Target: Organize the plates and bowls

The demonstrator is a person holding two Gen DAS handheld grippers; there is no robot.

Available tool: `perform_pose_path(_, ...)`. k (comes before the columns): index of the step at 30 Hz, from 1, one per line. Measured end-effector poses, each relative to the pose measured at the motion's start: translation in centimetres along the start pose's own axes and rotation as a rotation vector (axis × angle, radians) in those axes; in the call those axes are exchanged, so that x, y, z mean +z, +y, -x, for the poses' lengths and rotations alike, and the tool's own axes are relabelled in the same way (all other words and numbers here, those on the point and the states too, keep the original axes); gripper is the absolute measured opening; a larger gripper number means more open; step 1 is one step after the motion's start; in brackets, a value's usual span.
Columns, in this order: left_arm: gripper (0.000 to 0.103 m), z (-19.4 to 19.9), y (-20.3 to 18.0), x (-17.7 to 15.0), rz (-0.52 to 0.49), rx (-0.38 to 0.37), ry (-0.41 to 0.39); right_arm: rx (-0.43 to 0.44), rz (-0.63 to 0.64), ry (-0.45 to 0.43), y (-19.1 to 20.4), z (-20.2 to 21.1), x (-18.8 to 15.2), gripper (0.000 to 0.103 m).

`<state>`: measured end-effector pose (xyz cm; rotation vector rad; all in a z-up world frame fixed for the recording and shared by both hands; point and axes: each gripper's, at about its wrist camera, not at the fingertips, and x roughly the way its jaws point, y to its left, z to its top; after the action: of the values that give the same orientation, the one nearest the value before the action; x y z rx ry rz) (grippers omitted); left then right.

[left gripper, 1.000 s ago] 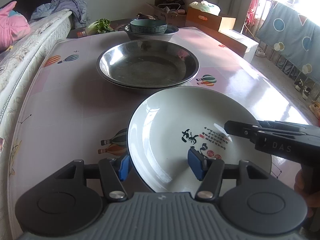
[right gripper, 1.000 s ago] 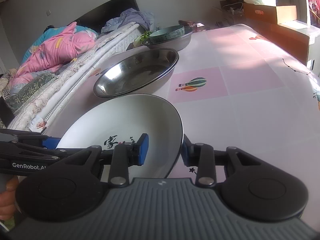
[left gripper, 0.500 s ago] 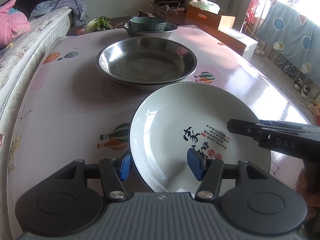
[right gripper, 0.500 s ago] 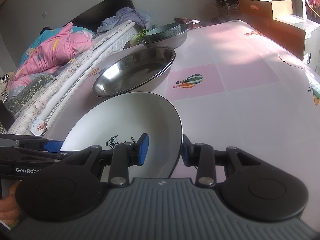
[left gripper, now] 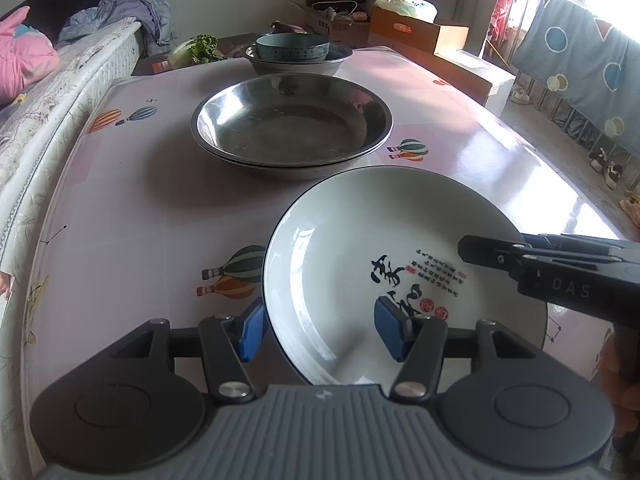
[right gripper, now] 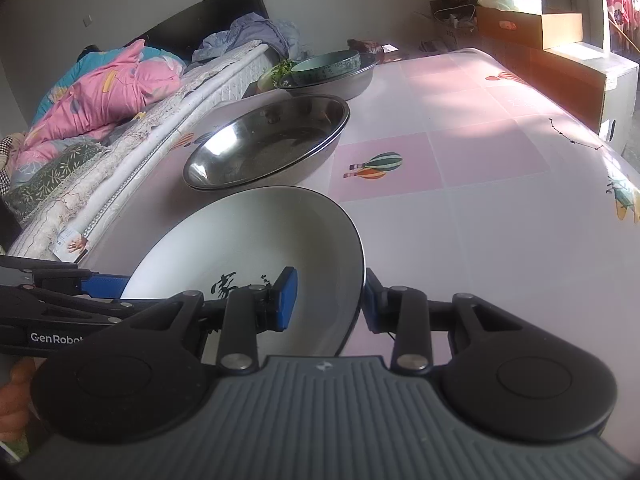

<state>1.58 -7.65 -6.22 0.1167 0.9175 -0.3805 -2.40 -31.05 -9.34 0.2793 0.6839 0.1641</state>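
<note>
Left wrist view: white round ceramic plate with black calligraphy (left gripper: 384, 256) held lower centre, rim straddled by left gripper (left gripper: 320, 330), right gripper (right gripper: 326, 298) clamped on opposite rim; grip by left cannot be confirmed. Risk: plate tilted or dropped onto stacked steel basins (left gripper: 292, 124) if rim slips.

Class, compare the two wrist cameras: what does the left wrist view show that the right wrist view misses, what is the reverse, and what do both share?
Only the left wrist view: the blue hanging cloth, the shoes on the floor, and the plate's full printed design.

Only the right wrist view: the pink quilt piled on the bed.

Both: the white plate with a claw straddling each side of its rim, the steel basin, the teal bowl and the cardboard box.
</note>
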Motion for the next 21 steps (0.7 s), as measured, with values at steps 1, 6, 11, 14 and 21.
perform_pose_path(1,0.058,-0.01,-0.03,0.00,-0.004,0.001,-0.001,-0.003,0.001,0.001,-0.01,-0.05,-0.06,0.034)
perform_pose_path(6,0.058,-0.05,-0.28,-0.05,-0.021,0.013,-0.006,-0.006,0.000,0.003,-0.02,-0.26,-0.16,0.034)
perform_pose_path(11,0.059,-0.07,-0.41,-0.03,-0.022,0.023,-0.004,-0.008,0.006,0.007,-0.01,-0.29,-0.19,0.034)
perform_pose_path(14,0.059,-0.09,-0.51,-0.05,-0.026,0.029,-0.004,-0.010,0.008,0.007,0.02,-0.32,-0.27,0.034)
perform_pose_path(21,0.059,-0.42,-0.61,0.26,-0.041,0.039,0.013,-0.009,0.007,0.006,-0.02,-0.35,-0.28,0.035)
